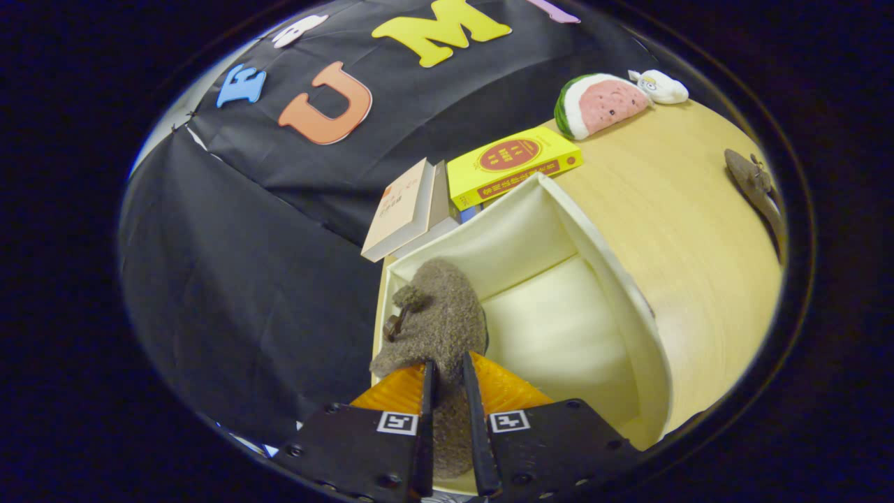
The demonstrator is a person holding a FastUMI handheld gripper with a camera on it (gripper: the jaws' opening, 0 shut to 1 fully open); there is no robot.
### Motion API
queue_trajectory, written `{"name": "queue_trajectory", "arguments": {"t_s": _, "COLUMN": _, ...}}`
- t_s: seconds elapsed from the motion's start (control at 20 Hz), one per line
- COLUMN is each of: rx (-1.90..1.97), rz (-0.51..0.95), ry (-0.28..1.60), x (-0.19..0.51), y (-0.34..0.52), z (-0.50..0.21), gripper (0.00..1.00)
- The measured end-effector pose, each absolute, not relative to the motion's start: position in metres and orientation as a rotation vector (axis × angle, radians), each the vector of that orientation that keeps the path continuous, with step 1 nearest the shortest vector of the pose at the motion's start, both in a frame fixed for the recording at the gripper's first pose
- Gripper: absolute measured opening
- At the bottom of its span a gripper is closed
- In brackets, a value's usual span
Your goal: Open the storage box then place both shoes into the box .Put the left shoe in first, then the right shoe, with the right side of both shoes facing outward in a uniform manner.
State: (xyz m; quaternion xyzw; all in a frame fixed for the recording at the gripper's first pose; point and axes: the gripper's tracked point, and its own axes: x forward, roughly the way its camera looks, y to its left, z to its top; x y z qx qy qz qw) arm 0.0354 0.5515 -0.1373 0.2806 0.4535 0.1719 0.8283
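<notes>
Tongs [447,391]: sitting nearest the camera, black bodies with orange fingers [506,391], drawn close together and pinching the rear part of the fuzzy brown shoe [436,321] from both sides.
Shoe in the tongs: hanging over the left end of the open storage box [628,307], against the box's left wall; its long axis is running straight ahead from the fingers, the far end pointing away toward the box's back wall, a small pompom and dark buckle showing on its left flank.
Storage box: standing open on the counter [698,230], cream inside, its lining bare to the right of the held shoe.
Second shoe [754,185]: lying on the counter well apart to the right of the box, brown, stretching along the counter's far right edge; which way its toe is pointing I cannot tell.
Books [513,164]: a yellow one lying flat just behind the box, pale ones leaning beside it at the left.
Plush toys: a watermelon slice [601,105] and a small white toy [660,87] resting at the counter's far end.
</notes>
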Motion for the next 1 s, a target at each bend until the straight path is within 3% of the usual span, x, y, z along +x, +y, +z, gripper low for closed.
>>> {"name": "queue_trajectory", "arguments": {"t_s": 0.05, "rx": 0.606, "rz": 0.366, "ry": 0.970, "x": 0.036, "y": 0.550, "z": -0.138, "gripper": 0.26}}
{"name": "queue_trajectory", "arguments": {"t_s": 0.35, "rx": 0.547, "rz": 0.474, "ry": 0.933, "x": 0.033, "y": 0.548, "z": -0.117, "gripper": 0.88}}
{"name": "queue_trajectory", "arguments": {"t_s": 0.65, "rx": 0.328, "rz": 0.580, "ry": 0.694, "x": 0.043, "y": 0.494, "z": -0.067, "gripper": 0.88}}
{"name": "queue_trajectory", "arguments": {"t_s": 1.0, "rx": 0.090, "rz": 0.513, "ry": 0.290, "x": 0.055, "y": 0.355, "z": 0.020, "gripper": 0.91}}
